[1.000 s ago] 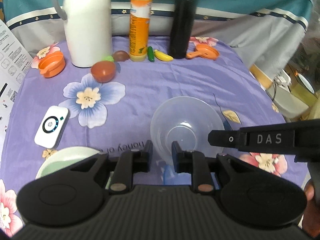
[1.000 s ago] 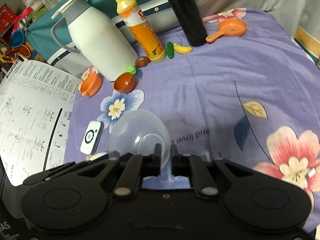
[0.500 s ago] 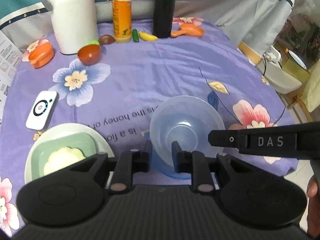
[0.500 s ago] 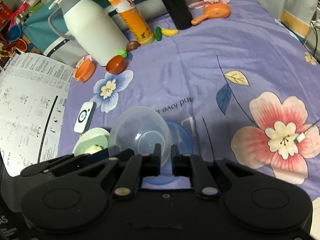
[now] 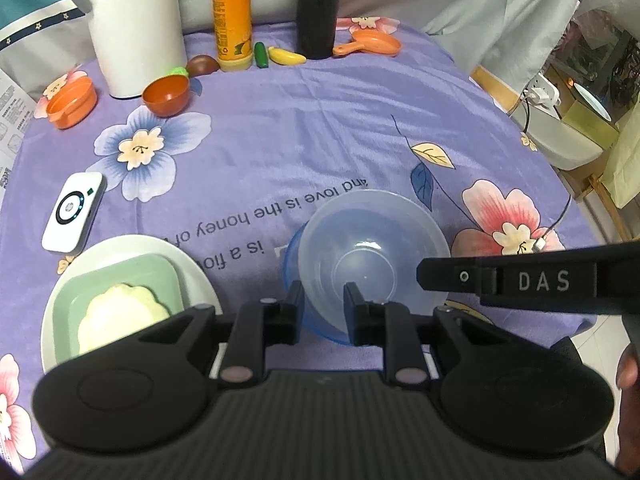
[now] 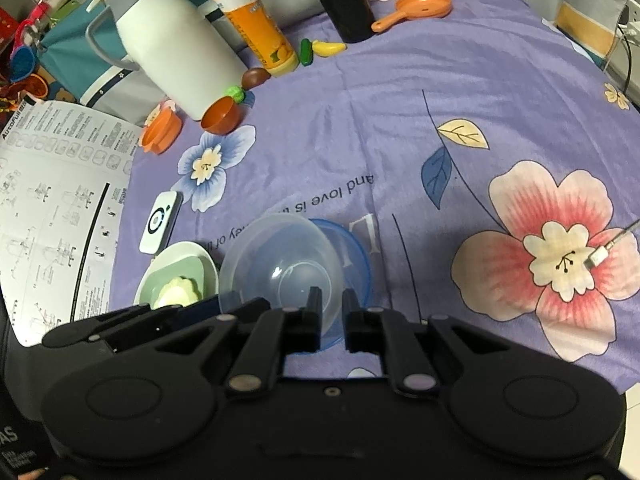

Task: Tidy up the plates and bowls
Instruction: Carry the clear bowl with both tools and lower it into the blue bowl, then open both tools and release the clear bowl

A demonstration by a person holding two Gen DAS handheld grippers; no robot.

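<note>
A clear plastic bowl (image 5: 374,248) is held over a blue bowl (image 5: 292,256) on the purple floral cloth; it shows in the right wrist view too (image 6: 280,264), with the blue bowl (image 6: 356,256) behind it. My left gripper (image 5: 323,300) is shut on the clear bowl's near rim. My right gripper (image 6: 331,308) is shut on the same bowl's rim from the other side. A white plate (image 5: 120,246) with a green square dish (image 5: 160,276) and a cream flower-shaped dish (image 5: 120,312) lies at the left.
At the back stand a white jug (image 5: 132,28), an orange bottle (image 5: 234,12) and a black flask (image 5: 318,4). Small orange toy bowls (image 5: 166,96), a toy pan (image 5: 372,46) and toy fruit lie nearby. A white remote (image 5: 74,212) lies left. A paper sheet (image 6: 52,208) hangs at the left edge.
Both grippers have pulled back towards the table's near edge with the clear bowl. It now sits over the blue bowl, and the stacked plates have come into view.
</note>
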